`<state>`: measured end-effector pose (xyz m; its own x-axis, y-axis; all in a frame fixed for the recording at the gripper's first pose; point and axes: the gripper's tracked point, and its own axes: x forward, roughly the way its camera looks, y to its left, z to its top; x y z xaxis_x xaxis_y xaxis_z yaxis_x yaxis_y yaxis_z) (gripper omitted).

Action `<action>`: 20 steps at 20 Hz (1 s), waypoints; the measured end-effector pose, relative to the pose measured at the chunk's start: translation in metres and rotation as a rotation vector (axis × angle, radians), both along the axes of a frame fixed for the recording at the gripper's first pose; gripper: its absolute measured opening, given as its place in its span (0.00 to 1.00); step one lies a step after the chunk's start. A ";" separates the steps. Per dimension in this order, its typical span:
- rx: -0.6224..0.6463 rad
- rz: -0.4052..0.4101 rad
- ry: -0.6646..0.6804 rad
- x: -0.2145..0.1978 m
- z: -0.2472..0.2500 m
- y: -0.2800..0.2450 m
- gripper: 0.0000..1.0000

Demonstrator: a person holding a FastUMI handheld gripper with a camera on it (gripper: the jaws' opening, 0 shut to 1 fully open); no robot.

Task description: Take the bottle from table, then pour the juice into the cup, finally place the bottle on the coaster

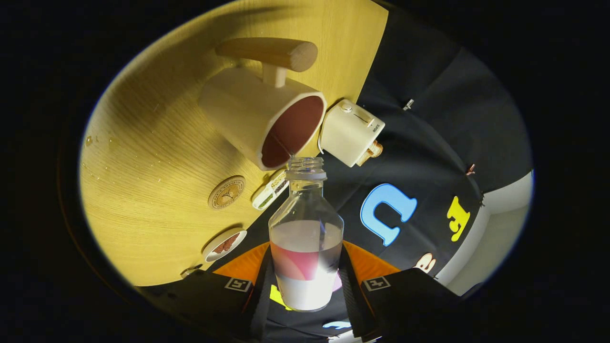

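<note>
Gripper view: heavily rolled, so the table (143,157) reads as tilted; pour step in hand.
Claw: gripper (305,281) closed part-way around the bottle (306,238), one finger against each side of its lower body, so it is gripped, not hovering.
Bottle: off the table, cap off, open mouth just at the rim of the cup (267,119). Clear liquid sits in its lower half.
Cup: pale mug with a wooden handle, dark inside, standing on the table just beyond the bottle mouth. Can't tell how much liquid is in it.
Stream: a thin line seems to run from the mouth into the cup; too fine to be sure.
Coaster: round cork coaster (227,192) lies bare on the table, near the cup, well apart from the bottle.
Other: white toaster (350,133) beside the cup; small dish (225,245) near the table edge; a few droplets on the wood.
Done: pick-up.
Left: finish pour, right the bottle, set it on the coaster, let go.
Progress: roughly mid-task, my estimate.
</note>
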<state>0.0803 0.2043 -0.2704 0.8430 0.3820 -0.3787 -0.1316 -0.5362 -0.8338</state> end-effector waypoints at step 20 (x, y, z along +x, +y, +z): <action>-0.073 0.148 -0.107 -0.004 0.006 0.019 0.69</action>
<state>0.0761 0.2233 -0.2641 0.8166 0.4797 -0.3209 0.0405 -0.6024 -0.7972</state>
